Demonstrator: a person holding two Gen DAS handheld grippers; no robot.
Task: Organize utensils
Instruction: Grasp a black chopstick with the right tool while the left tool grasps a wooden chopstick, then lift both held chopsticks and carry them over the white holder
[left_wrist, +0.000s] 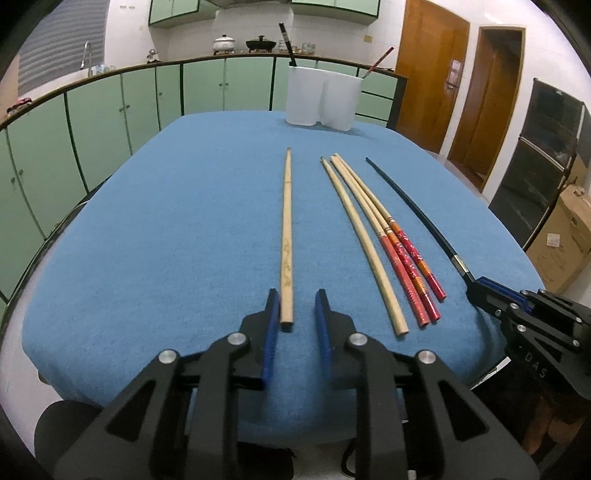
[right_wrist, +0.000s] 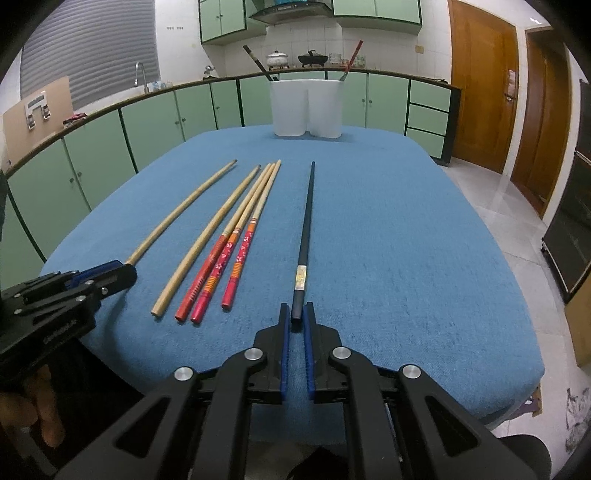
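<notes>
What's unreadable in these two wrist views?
- White holder: the inside is hidden by its walls in both views, so only the tops of a black and a red chopstick show.
- Left wrist view: right gripper covers the black chopstick's near end.
- Right wrist view: left gripper covers the plain chopstick's near end.

Hidden inside the white holder (right_wrist: 306, 109): the lower parts of a dark chopstick (right_wrist: 258, 62) and a red chopstick (right_wrist: 352, 59). In the right wrist view, covered by the left tongs (right_wrist: 122, 271): near end of the outer bamboo chopstick (right_wrist: 184, 210). Too small to tell: pots (left_wrist: 243, 44) on the far worktop (left_wrist: 110, 68).
</notes>
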